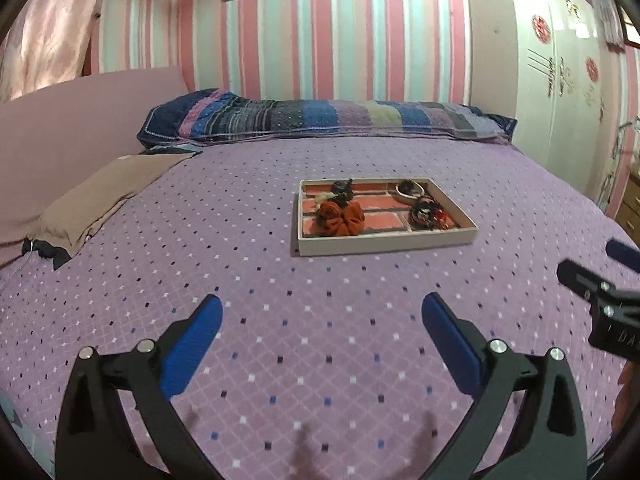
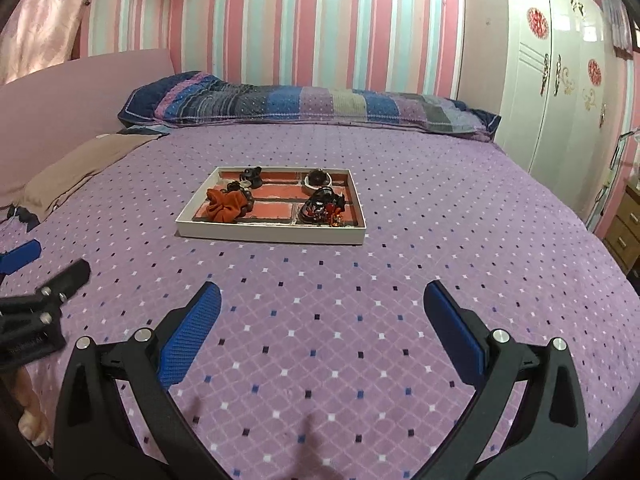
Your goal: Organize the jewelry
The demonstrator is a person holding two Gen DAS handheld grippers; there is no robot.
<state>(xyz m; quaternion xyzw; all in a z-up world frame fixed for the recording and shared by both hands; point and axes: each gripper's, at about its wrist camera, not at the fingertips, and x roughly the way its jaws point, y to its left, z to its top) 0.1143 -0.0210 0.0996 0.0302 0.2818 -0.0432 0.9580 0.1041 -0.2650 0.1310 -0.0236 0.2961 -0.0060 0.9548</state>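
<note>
A shallow white tray (image 1: 384, 245) (image 2: 272, 236) with red-lined compartments lies on the purple bedspread. In it are an orange scrunchie (image 1: 342, 218) (image 2: 225, 205), dark hair clips (image 1: 343, 190) (image 2: 250, 176), a white bangle with a dark piece (image 1: 410, 190) (image 2: 317, 181) and a heap of dark and red jewelry (image 1: 428, 210) (image 2: 323, 206). My left gripper (image 1: 322, 308) hovers over the bedspread well short of the tray, open, nothing between its blue pads (image 1: 192, 348). My right gripper (image 2: 322, 296) is likewise open and empty, to the right of the left one.
A patchwork pillow (image 1: 320, 120) (image 2: 304, 110) lies at the head of the bed by the striped wall. A brown folded cloth (image 1: 108, 196) (image 2: 76, 164) sits at the left. A white wardrobe (image 2: 560, 80) and a wooden drawer unit (image 2: 626, 228) stand at the right.
</note>
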